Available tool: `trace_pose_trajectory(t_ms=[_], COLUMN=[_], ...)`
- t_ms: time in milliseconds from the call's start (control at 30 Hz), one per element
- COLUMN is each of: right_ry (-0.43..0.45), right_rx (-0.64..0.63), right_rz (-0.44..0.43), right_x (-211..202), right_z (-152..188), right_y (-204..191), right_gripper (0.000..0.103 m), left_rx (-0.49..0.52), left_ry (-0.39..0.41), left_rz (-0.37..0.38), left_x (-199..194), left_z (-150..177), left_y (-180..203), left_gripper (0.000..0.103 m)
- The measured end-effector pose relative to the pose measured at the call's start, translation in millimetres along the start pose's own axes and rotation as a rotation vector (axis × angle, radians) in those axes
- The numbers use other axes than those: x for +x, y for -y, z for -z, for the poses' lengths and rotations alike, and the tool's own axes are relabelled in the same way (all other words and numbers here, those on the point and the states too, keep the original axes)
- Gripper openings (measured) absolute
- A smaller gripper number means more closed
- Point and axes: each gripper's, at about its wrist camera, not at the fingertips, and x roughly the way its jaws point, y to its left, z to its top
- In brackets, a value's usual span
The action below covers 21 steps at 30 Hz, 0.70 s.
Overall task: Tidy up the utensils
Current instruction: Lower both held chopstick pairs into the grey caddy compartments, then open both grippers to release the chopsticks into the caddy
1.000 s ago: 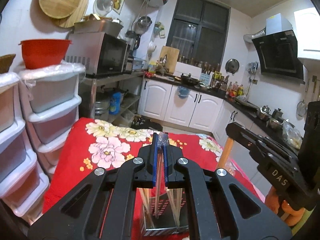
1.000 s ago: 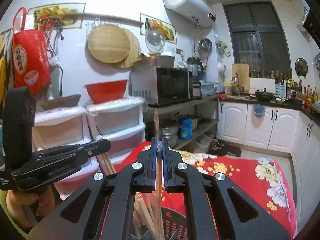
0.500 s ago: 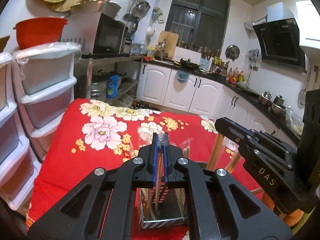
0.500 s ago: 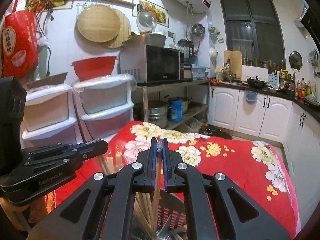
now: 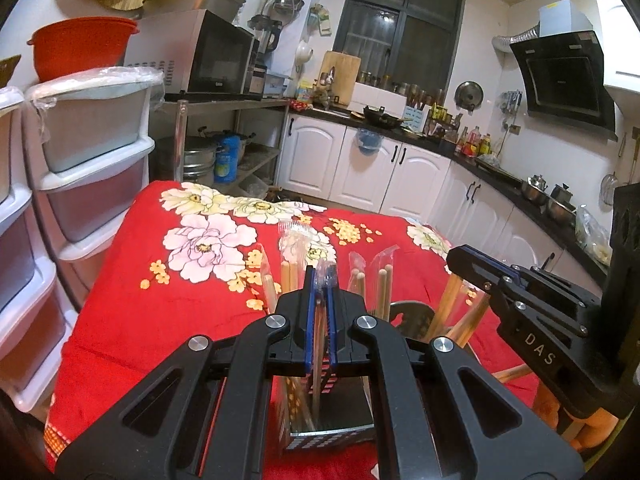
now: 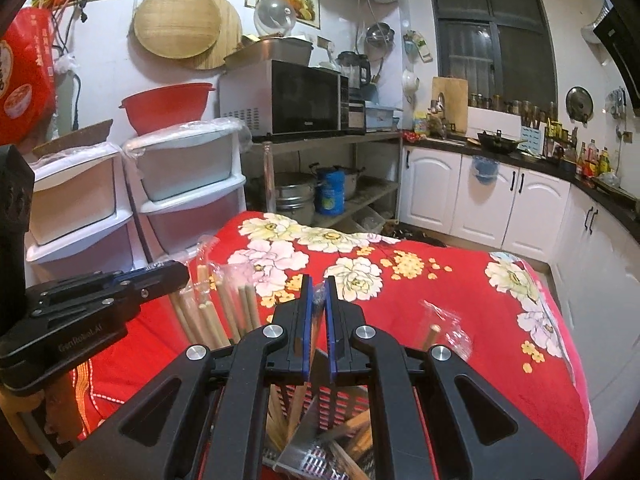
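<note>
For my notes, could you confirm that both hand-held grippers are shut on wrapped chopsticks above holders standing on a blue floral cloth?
Not quite: the cloth is red, as both wrist views show. The left hand-held gripper and right hand-held gripper are each shut on wrapped chopsticks above holders.

Both fisheye views are bright and evenly lit by warm indoor light from above; no lamp shows itself. The dark-paned window (image 5: 396,36) beyond the left gripper (image 5: 320,280) gives no daylight. Straight lines bow hard toward the edges, and each frame's corners fall into black vignette. The red flowered cloth (image 6: 460,300) ahead of the right gripper (image 6: 319,292) is saturated and sharp, with soft, faint shadows. Small glints sit on the round silver bolts of the black gripper arms, and the clear plastic wrappers (image 5: 294,236) just past the left fingertips catch pale glare. The nearest parts of the arms look slightly soft.
</note>
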Motion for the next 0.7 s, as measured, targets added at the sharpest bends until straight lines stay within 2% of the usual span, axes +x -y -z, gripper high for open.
trace_pose_trajectory(t_ms=[267,333,700], right_ry=[-0.011,-0.011,-0.014], right_rx=[0.002,0.003,-0.003], right_rz=[0.001,0.004,0.004], right_x=[-10.8,-11.9,-40.4], right_z=[3.9,4.3,16.8], right_y=[1.6,1.8,1.7], right_gripper=[0.008,0.011,0.024], left_rx=[-0.003,-0.007,-0.011], left_ry=[-0.009,-0.011,-0.011], left_rz=[-0.012,-0.017,-0.031], left_x=[-5.0,-7.4,-31.5], left_z=[4.0,4.2,11.5], left_y=[-4.0,-4.8,-2.3], left_gripper=[0.004,0.011,0.031])
